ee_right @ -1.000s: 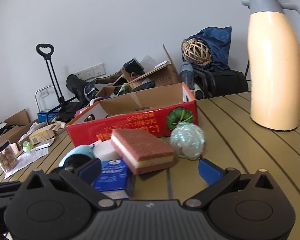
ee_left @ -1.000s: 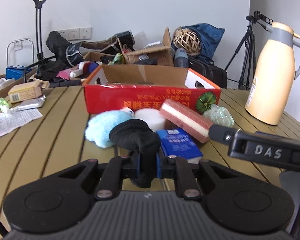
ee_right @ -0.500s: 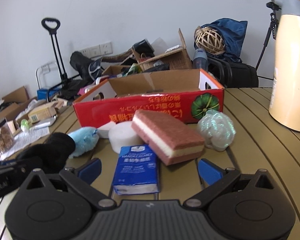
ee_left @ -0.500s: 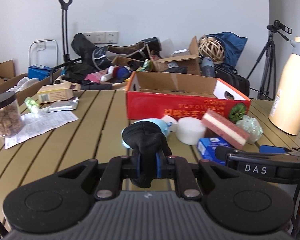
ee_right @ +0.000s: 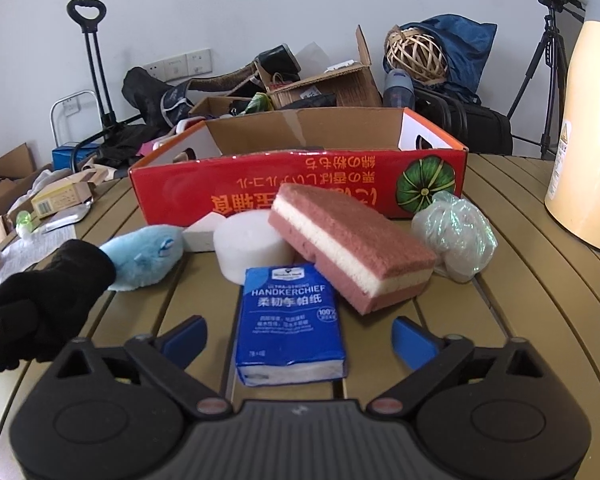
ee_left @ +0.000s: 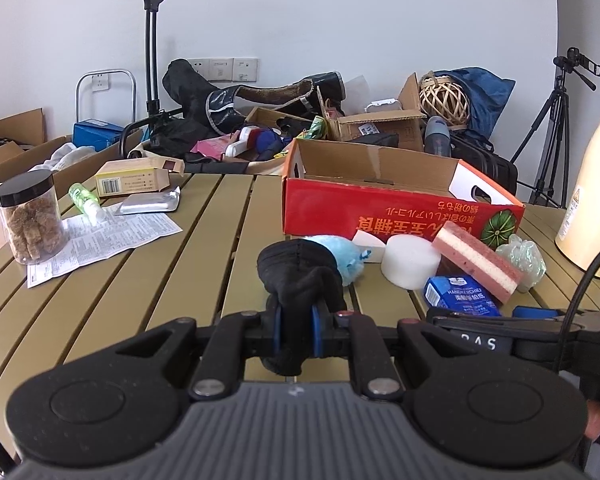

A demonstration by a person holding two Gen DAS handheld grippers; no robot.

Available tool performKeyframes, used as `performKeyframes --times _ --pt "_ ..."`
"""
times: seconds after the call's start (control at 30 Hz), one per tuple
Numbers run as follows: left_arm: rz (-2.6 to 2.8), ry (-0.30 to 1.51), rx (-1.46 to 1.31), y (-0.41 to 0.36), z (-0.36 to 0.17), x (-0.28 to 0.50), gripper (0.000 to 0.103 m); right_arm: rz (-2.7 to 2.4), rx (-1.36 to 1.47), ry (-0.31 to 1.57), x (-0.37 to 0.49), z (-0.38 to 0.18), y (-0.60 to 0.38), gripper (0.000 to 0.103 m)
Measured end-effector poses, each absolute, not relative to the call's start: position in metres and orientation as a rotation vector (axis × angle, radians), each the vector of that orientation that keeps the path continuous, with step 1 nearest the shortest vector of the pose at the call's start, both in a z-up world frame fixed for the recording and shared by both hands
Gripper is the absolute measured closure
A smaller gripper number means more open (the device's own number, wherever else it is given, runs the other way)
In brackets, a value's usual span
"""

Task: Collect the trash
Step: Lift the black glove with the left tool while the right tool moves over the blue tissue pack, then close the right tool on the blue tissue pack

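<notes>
My left gripper (ee_left: 296,328) is shut on a black glove (ee_left: 300,268), held just above the slatted table; the same glove (ee_right: 60,280) shows at the left of the right wrist view. My right gripper (ee_right: 298,336) is low over the table and its jaws are closing. A blue handkerchief pack (ee_right: 290,320) lies flat between its blue pads (ee_right: 184,336), which do not touch it. Behind the pack lie a pink and white sponge (ee_right: 348,240), a white foam disc (ee_right: 252,246), a light blue plush (ee_right: 144,258) and a crumpled clear plastic ball (ee_right: 454,236).
An open red cardboard box (ee_right: 300,188) stands behind the pile. A cream thermos jug (ee_right: 588,140) stands at the right. At the table's left are a jar (ee_left: 30,220), a printed sheet (ee_left: 112,236), a foil pouch and a small carton. Bags and boxes crowd the floor beyond.
The left gripper has drawn leftward from the pile with the glove. The right gripper has come leftward and lower, bringing the handkerchief pack between its fingers, and its jaws have narrowed a little.
</notes>
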State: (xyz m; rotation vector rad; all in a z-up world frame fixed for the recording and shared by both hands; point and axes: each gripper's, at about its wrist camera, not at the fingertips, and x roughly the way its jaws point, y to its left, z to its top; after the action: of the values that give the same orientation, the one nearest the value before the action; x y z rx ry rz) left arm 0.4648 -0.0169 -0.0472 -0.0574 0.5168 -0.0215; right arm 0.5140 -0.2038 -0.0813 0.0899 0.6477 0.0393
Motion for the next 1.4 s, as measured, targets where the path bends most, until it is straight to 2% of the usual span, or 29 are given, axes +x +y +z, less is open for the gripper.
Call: performKeyframes --times 0.03,0.13,0.2,1.4 --pt "-0.022 0.516 -0.058 -0.017 -0.047 0.465 0.088 0.038 0.086 0.651 0.514 -0.082 -0.203 0.014" --pt "-0.023 0.513 -0.06 -0.018 -0.047 0.464 0.088 0.039 0.071 0.649 0.513 -0.082 -0.201 0.03" --pt "-0.023 0.513 -0.06 -0.018 -0.046 0.464 0.088 0.036 0.074 0.647 0.512 -0.082 -0.202 0.05" --pt "-0.077 0.426 -0.06 -0.033 -0.022 0.423 0.088 0.177 0.085 0.439 0.448 -0.049 -0.215 0.053"
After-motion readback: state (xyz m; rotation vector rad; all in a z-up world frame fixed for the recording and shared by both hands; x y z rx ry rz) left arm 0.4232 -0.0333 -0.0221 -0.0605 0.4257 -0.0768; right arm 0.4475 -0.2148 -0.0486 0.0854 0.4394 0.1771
